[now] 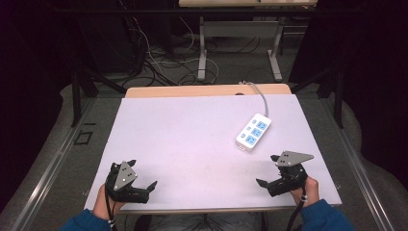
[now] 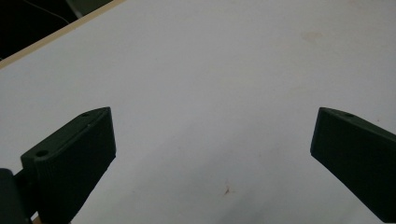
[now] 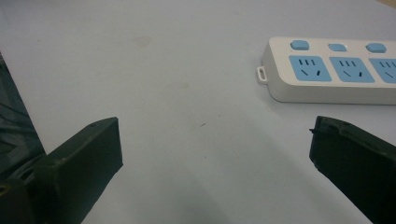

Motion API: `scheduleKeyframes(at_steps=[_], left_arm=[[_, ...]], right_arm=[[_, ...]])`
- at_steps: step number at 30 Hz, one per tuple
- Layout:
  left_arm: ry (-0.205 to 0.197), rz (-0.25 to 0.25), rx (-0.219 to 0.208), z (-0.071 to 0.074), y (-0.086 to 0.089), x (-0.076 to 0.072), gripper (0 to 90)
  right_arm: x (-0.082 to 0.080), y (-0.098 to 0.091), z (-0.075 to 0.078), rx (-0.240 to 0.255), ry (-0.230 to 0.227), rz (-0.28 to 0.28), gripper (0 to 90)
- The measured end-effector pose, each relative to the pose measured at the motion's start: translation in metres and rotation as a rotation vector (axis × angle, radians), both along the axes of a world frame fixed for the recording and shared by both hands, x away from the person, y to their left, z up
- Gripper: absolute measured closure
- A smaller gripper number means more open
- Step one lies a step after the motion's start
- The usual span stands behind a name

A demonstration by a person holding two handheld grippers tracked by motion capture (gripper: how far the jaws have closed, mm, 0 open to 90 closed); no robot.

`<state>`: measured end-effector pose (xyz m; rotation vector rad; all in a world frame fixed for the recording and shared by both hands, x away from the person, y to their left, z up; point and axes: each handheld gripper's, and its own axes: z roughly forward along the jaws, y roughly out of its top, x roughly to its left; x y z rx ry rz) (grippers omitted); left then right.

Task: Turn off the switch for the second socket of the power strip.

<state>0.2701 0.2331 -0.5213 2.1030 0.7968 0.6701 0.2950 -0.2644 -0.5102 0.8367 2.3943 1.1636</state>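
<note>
High view: white power strip w/ blue sockets lies flat on the table, right of centre, its grey cable running off the far edge; it's near the right gripper but apart, nothing touching it. Judging by that, the step in hand is prob. the right-side reach to the strip; to do it well, come in low, square the jaws across the strip's narrow width, not its length, & keep clear of the cable end so it doesn't drag. Right gripper view: jaws wide apart, holding nothing; strip sits ahead & to the right. Left gripper likewise spread wide, empty, over bare table. Both hands rest at the near edge, forearms in blue sleeves, grippers angled inward toward each other, low over the surface.
</note>
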Motion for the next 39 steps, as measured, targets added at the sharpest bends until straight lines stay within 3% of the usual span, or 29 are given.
scheduleKeyframes(at_steps=[18, 26, 27, 38, 39], left_arm=[[0.001, -0.005, 0.009, 0.0, -0.001, 0.0, 0.1], [0.005, -0.008, 0.005, -0.001, -0.002, 0.0, 0.1], [-0.004, -0.01, 0.028, 0.0, -0.001, 0.001, 0.1], [0.007, -0.007, 0.016, -0.001, -0.001, 0.001, 0.1], [0.006, -0.007, 0.016, -0.001, -0.001, 0.001, 0.1]], right_arm=[[0.004, 0.002, 0.002, -0.015, -0.001, -0.017, 2.1], [0.012, 0.003, 0.006, -0.017, 0.008, -0.033, 2.2], [0.012, 0.003, 0.006, -0.017, 0.008, -0.033, 2.2], [0.024, 0.006, 0.008, -0.025, 0.007, -0.059, 2.2], [0.025, 0.005, 0.009, -0.024, 0.031, -0.057, 2.2]])
